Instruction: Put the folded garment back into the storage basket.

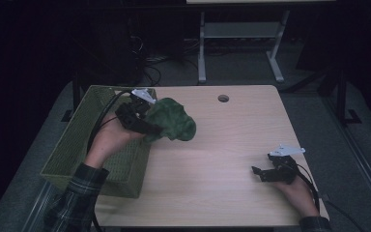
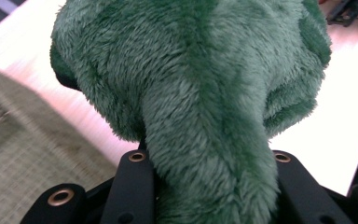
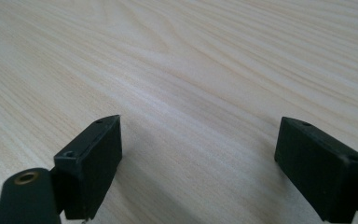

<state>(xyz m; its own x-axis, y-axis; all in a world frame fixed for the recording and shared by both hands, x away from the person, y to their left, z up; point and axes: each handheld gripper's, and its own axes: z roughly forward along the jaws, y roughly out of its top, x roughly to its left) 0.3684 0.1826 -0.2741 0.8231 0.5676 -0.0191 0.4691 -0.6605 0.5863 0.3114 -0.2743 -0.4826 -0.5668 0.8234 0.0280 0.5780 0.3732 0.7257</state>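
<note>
Left tongs (image 1: 150,126) clamp a green plush toy (image 1: 174,120) beside the basket (image 1: 84,140); right tongs (image 1: 260,172) gape empty.

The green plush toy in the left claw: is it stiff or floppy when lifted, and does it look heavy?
Probably floppy: the green plush toy bulges and sags around the left claw that pinches a narrow part of it. Likely light for its size, since one pinch holds it up above the table beside the green basket. The fuzzy pile should grip well, so slipping seems unlikely.
</note>
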